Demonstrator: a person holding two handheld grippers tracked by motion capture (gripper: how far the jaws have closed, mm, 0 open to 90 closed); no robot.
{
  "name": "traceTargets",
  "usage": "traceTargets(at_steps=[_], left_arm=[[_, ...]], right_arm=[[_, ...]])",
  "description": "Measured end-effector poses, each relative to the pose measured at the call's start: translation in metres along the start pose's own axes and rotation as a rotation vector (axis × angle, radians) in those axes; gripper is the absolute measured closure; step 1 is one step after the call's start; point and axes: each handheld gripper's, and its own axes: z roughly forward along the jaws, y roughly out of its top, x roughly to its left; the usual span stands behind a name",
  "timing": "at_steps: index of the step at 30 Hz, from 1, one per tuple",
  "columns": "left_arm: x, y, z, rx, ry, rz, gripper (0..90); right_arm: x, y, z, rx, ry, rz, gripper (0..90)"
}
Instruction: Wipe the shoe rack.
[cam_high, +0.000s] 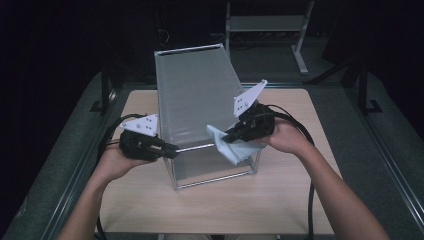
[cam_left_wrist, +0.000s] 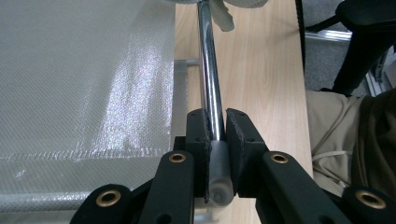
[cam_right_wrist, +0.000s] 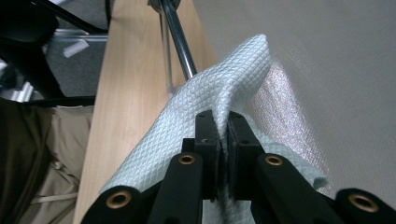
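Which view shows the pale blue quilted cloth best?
The right gripper view: the pale blue quilted cloth sits close up, pinched in the right gripper, draped against the chrome frame bar. The high view shows it small; the left gripper view catches an edge.

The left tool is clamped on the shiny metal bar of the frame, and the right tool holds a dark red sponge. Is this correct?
Not fully. The right tool holds a pale blue quilted cloth, as the right gripper view shows. The left tool is indeed clamped on the shiny metal bar.
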Motion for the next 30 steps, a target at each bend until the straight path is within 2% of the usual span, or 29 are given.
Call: traceTargets(at_steps=[5, 11, 13, 17, 20, 24, 30], left_arm=[[-0.001, 0.001, 0.001, 0.002, 0.002, 0.0, 79.6], [-0.001, 0.002, 0.003, -0.007, 0.002, 0.002, 79.6], [-0.001, 0.003, 0.004, -0.007, 0.003, 0.0, 79.5], [-0.002, 0.005, 0.006, -0.003, 0.003, 0.003, 79.4], [-0.004, 0.006, 0.008, -0.007, -0.001, 0.007, 79.2], [-0.004, 0.01, 0.011, 0.001, -0.006, 0.014, 78.8], [-0.008, 0.017, 0.018, 0.003, -0.014, 0.029, 78.1]], right_arm=[[0.006, 0.014, 0.015, -0.016, 0.019, -0.036, 84.2], [0.0, 0.0, 0.001, -0.014, 0.007, -0.001, 84.2], [0.001, 0.002, 0.004, -0.013, 0.001, -0.007, 84.2], [0.006, 0.015, 0.016, -0.025, 0.022, -0.035, 84.1], [0.004, 0.012, 0.013, -0.025, 0.035, -0.031, 84.2], [0.005, 0.006, 0.007, -0.015, 0.02, -0.017, 84.1], [0.011, 0.014, 0.016, -0.029, 0.036, -0.046, 84.1]])
